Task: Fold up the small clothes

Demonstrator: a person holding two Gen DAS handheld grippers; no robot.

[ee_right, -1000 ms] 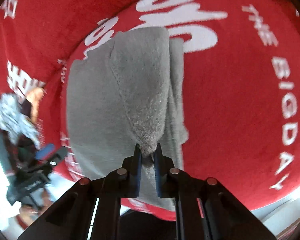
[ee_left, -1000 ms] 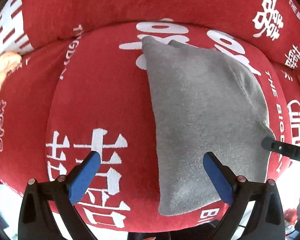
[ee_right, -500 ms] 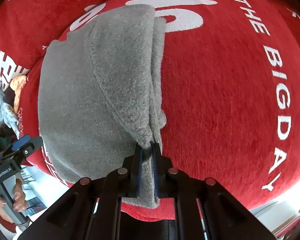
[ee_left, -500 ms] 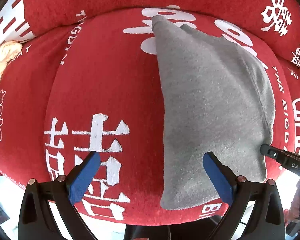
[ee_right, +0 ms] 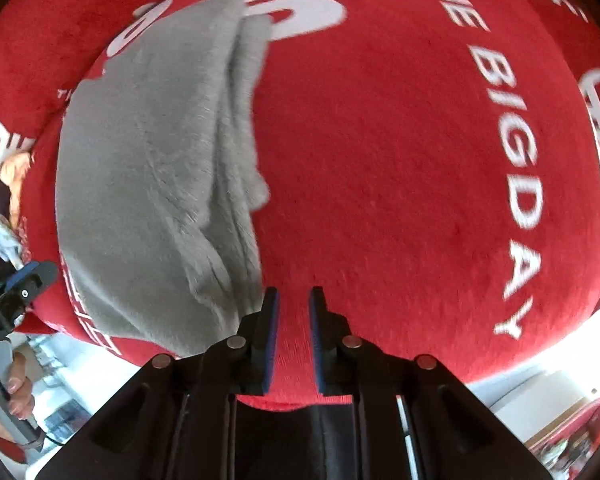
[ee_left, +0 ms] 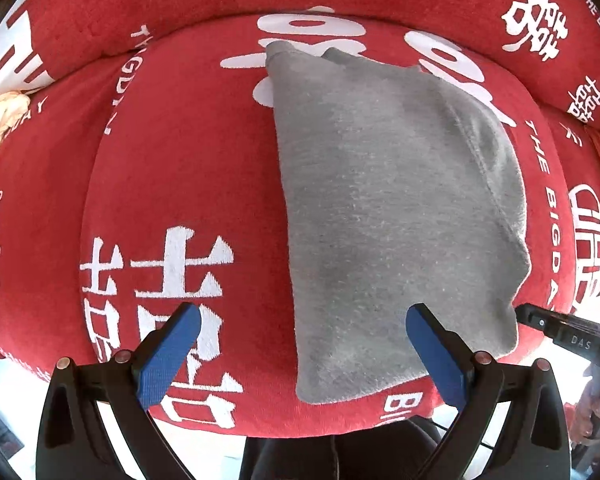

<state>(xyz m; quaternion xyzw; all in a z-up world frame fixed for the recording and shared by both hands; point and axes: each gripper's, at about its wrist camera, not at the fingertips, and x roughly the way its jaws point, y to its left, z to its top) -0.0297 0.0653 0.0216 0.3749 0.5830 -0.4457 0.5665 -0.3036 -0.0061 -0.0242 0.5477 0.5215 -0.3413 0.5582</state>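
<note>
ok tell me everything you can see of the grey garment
The grey garment is a soft, fleecy knit, folded into a long slab with a stitched hem curving along its right side and layered edges stacked there. It lies flat on the red printed cushion, its near end drooping over the front edge. Neither gripper holds it: the right gripper sits just beside it, the left gripper hovers open.

Black hand-held gripper [ee_left: 300,344] frames — blue pads [ee_left: 168,354].

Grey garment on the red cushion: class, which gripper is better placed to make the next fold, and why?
Probably the left. The left gripper is wide open with the grey garment's near edge between its fingers. The right gripper is only slightly open, empty, beside the garment's edge over the red cushion.
</note>
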